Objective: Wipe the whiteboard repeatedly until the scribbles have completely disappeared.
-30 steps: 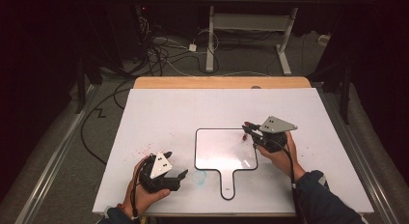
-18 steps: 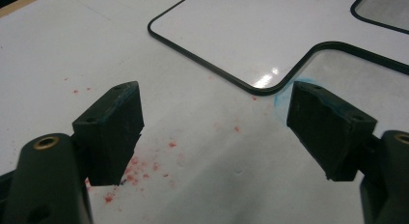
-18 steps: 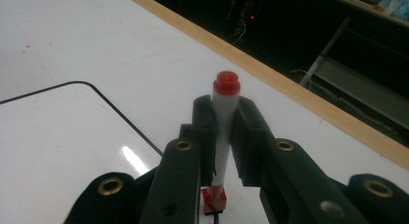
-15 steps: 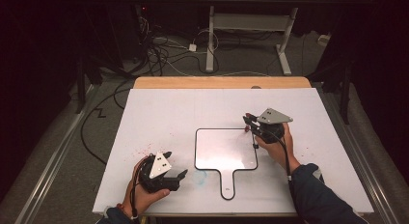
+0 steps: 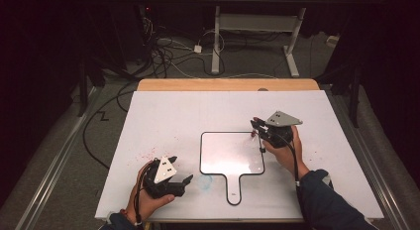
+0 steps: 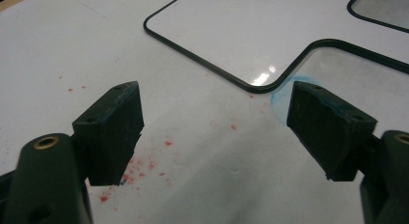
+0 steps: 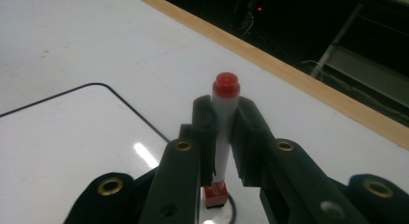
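1. Left gripper [image 5: 171,178]: you hold it low at the near left of the white table [image 5: 163,121], pointing toward the whiteboard. In the left gripper view its jaws stand spread wide with nothing between them, only bare tabletop with red specks [image 6: 144,161] scattered beneath and a faint blue smudge [image 6: 282,101] by the right jaw.

2. Whiteboard [image 5: 232,153]: a small paddle-shaped board with a dark rim lies flat at the middle of the table, its handle [image 5: 234,190] pointing toward you. Your left gripper sits just beside its near left corner without touching it.

3. Right gripper [image 5: 257,128]: you hold it at the board's far right corner, the grey plate on top. Its jaws are pressed onto the marker, pinching the barrel from both sides.

4. Marker [image 7: 223,137]: a white barrel with a red end cap at the top, standing roughly upright between the jaws in the right gripper view. Its red tip [image 7: 215,195] points down at the board's right edge; whether it touches the surface cannot be told.
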